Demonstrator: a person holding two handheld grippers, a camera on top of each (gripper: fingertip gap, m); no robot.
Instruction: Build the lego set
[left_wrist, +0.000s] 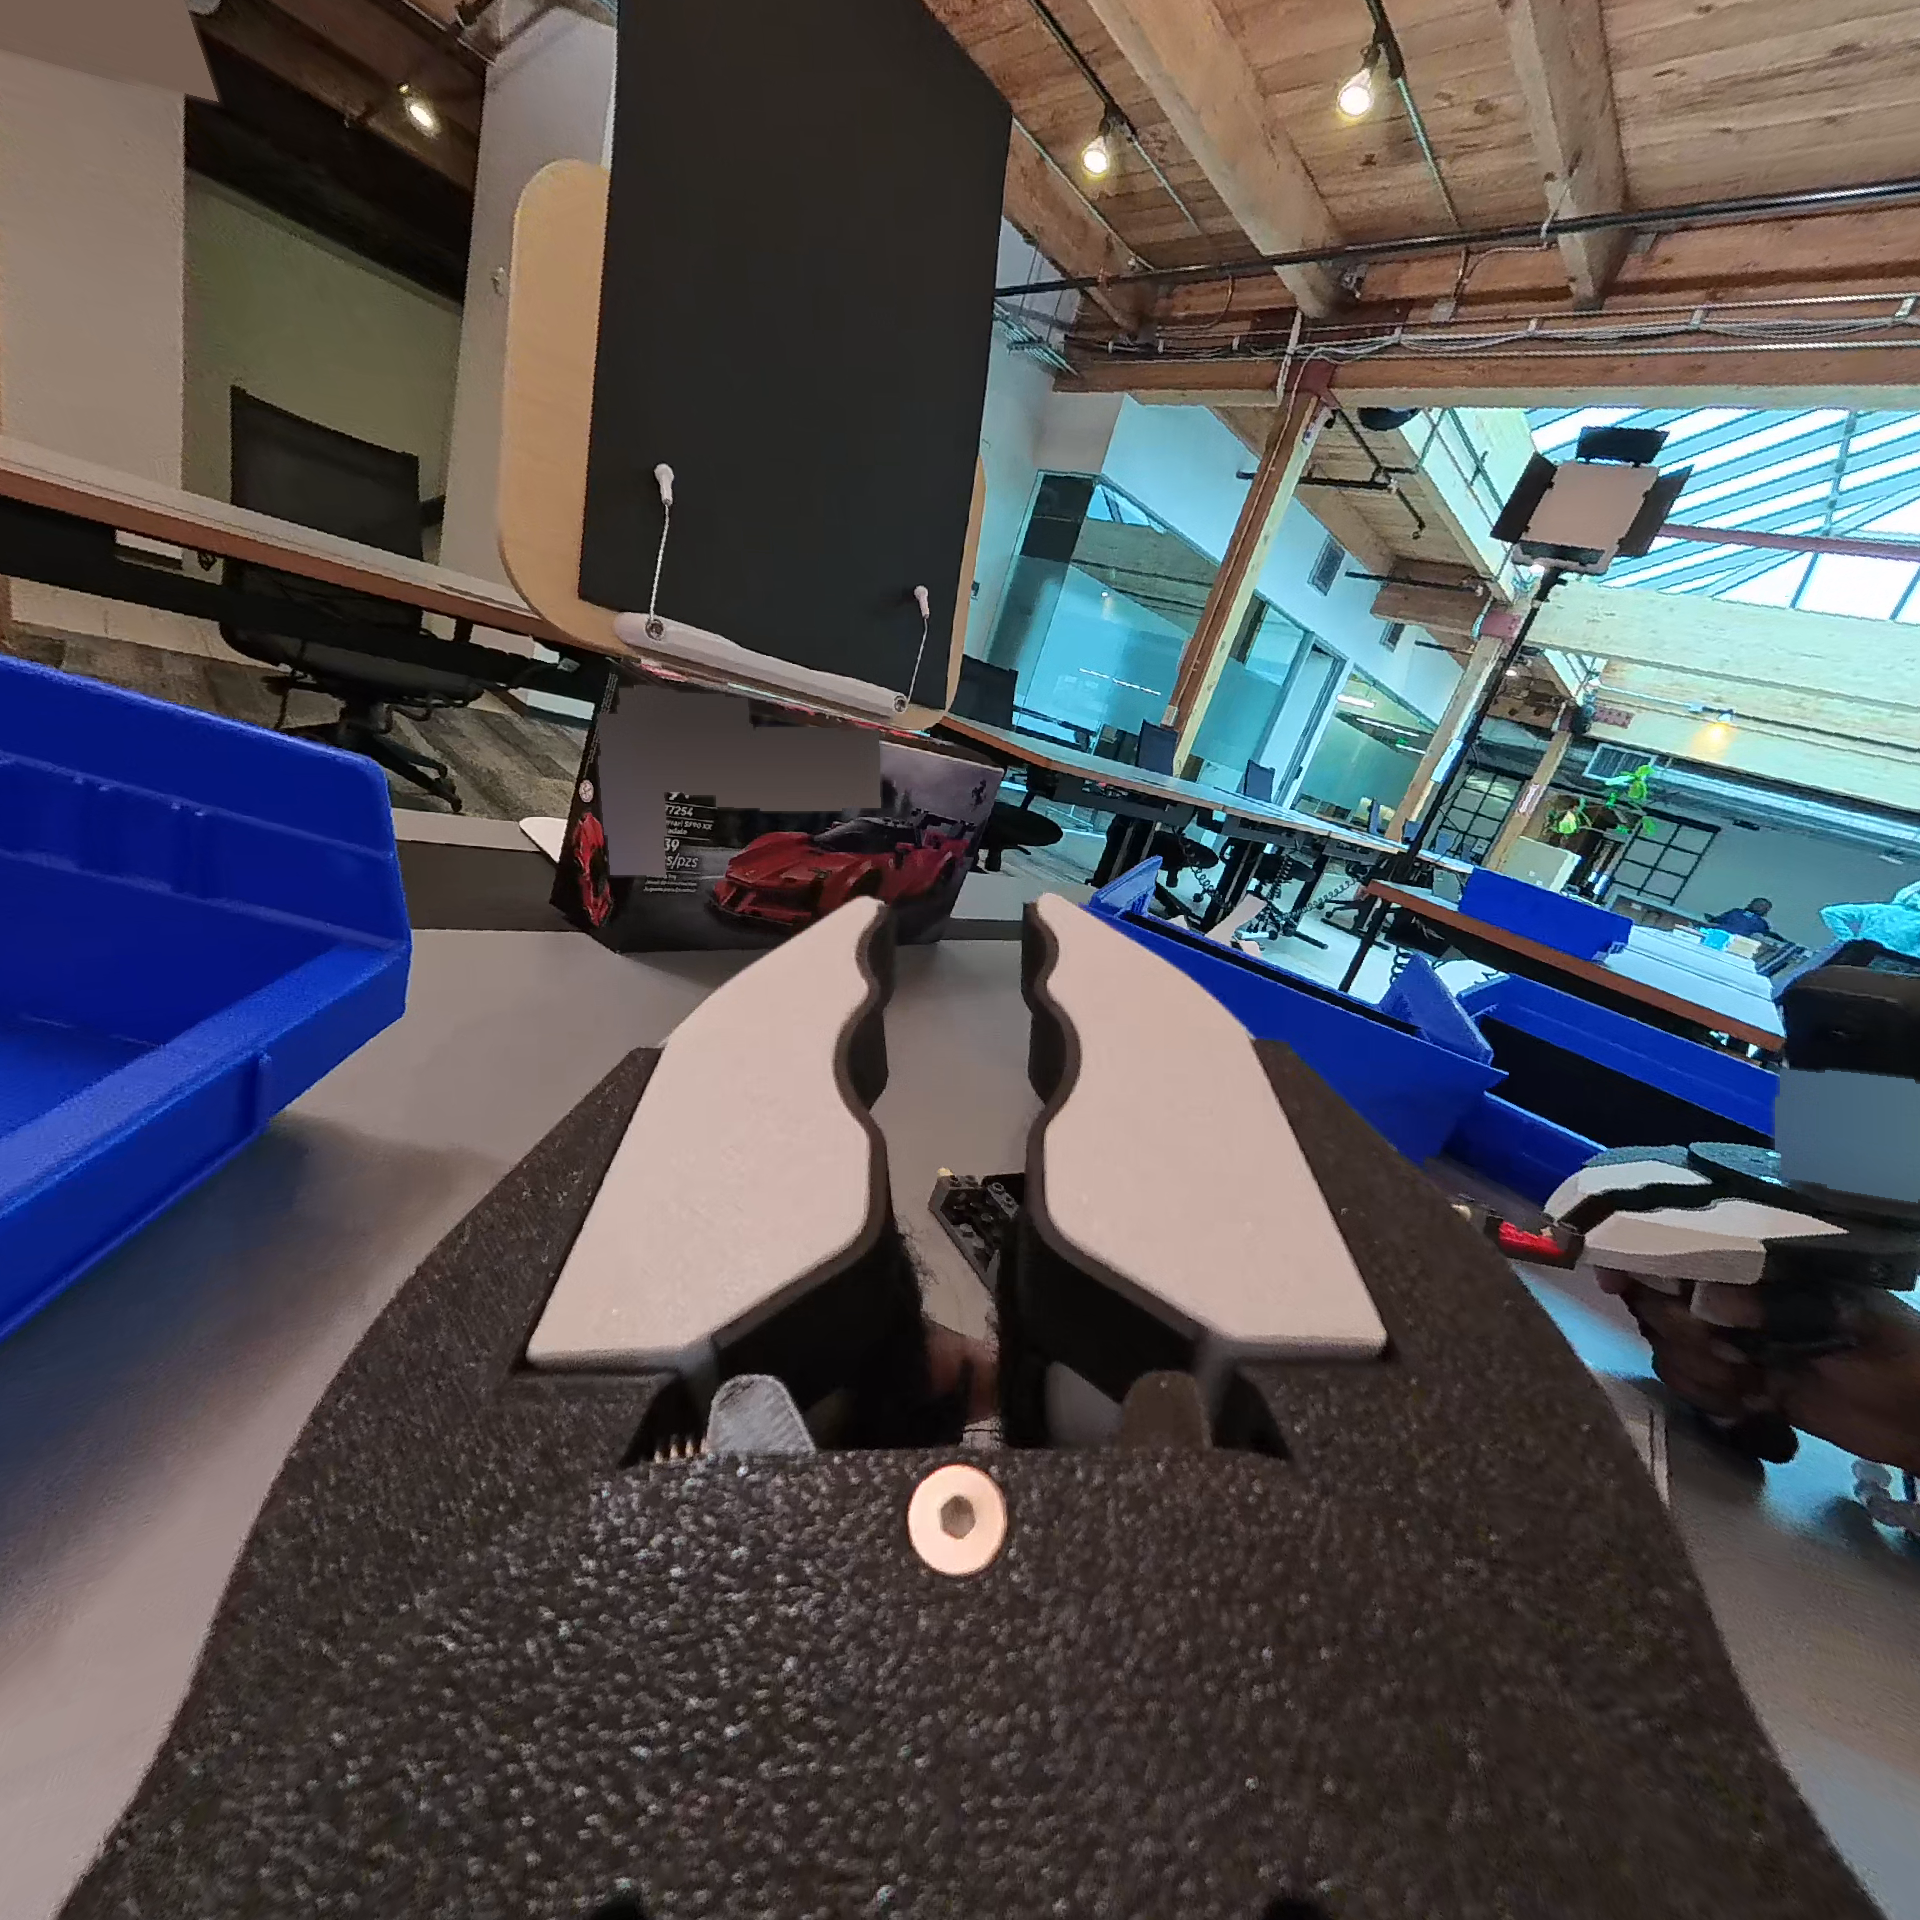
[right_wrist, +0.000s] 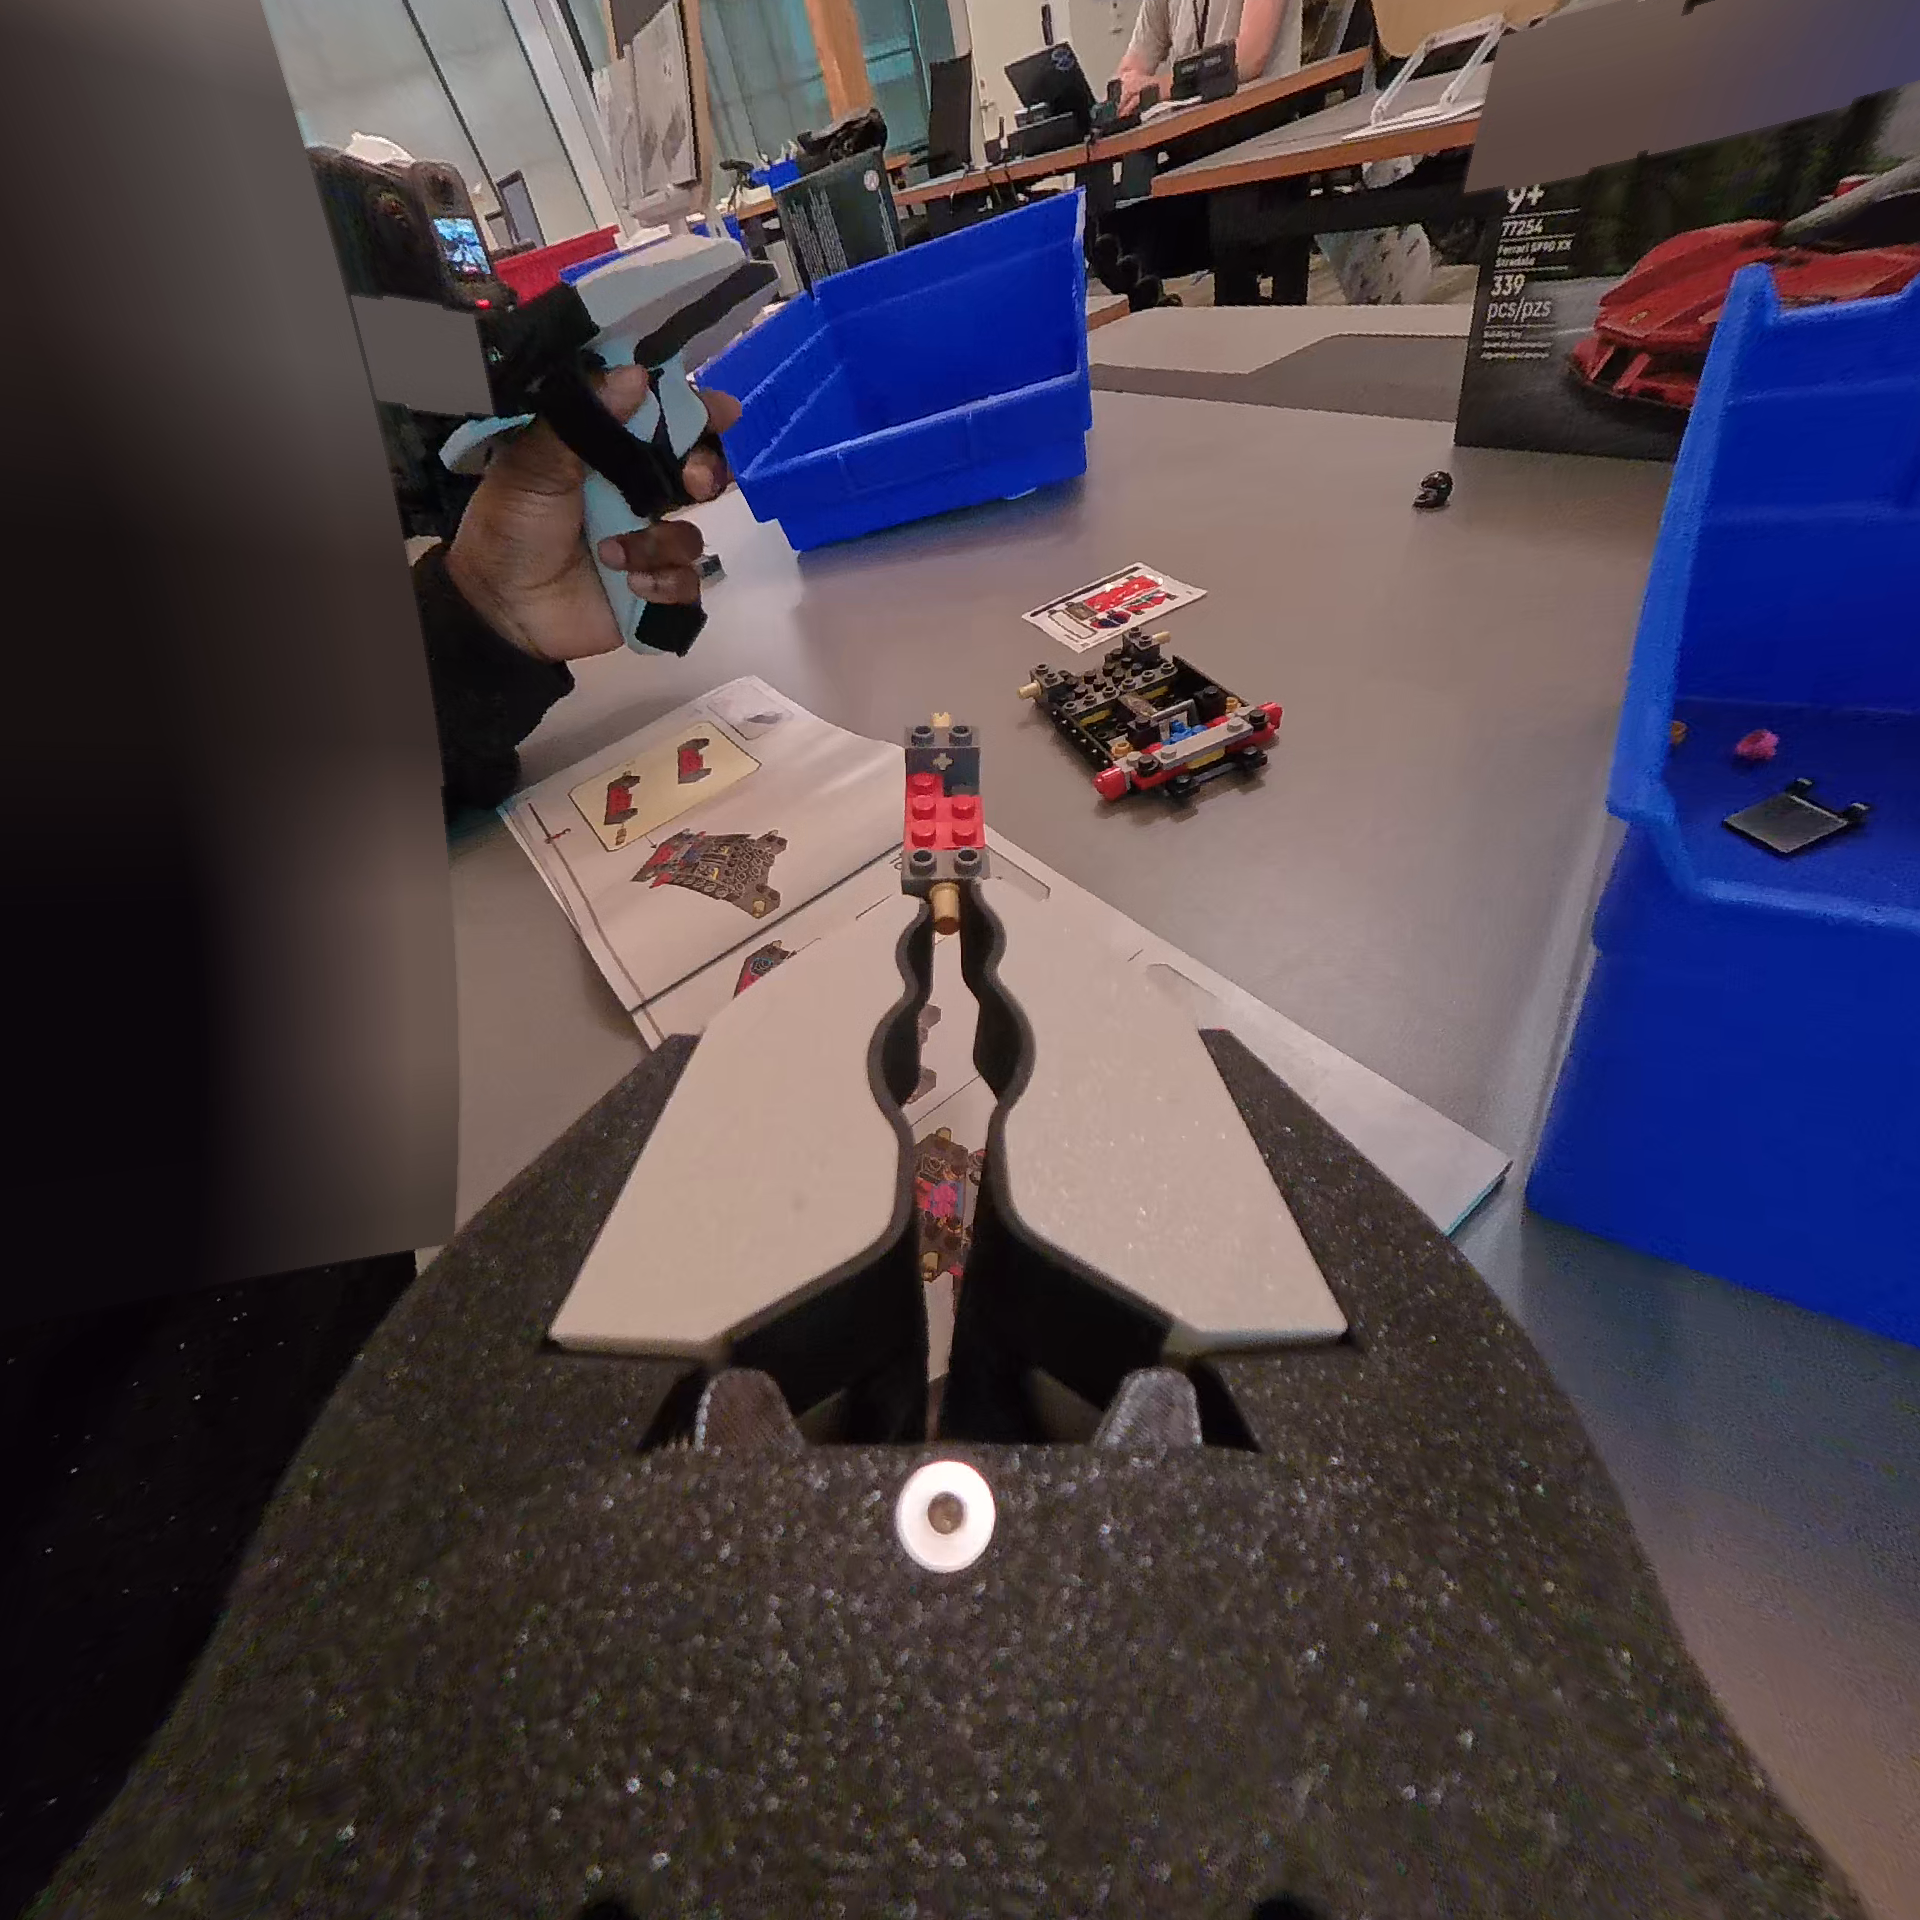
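Nearest in the right wrist view, the right gripper (right_wrist: 948, 914) has its two grey fingers drawn close together, pinching the tan peg at the near end of a small brick assembly (right_wrist: 943, 805). That assembly is a narrow stack of dark grey and red studded pieces, held out in the air above an open instruction booklet (right_wrist: 727, 821) that lies flat on the grey table (right_wrist: 1403, 935). Just beyond the booklet, to the right, the partly built car chassis (right_wrist: 1153, 722) sits on the table, black with red ends and tan pegs, and a sticker sheet (right_wrist: 1112, 603) lies right behind it. At the right edge stands a blue bin (right_wrist: 1766, 935) holding a few loose pieces, among them a flat dark plate. To the left, a hand (right_wrist: 561, 540) holds the left gripper (right_wrist: 727, 275) raised above the table, near a second blue bin (right_wrist: 914, 416). Farther back, the set's box (right_wrist: 1621, 312), printed with a red car, stands upright. In the left wrist view, the left gripper (left_wrist: 956, 935) points over the table with its fingers parted by a clear gap and nothing between them; a dark brick piece shows below, through that gap. The same box (left_wrist: 790, 852) stands ahead, with blue bins on both sides and the right gripper at the far right edge.
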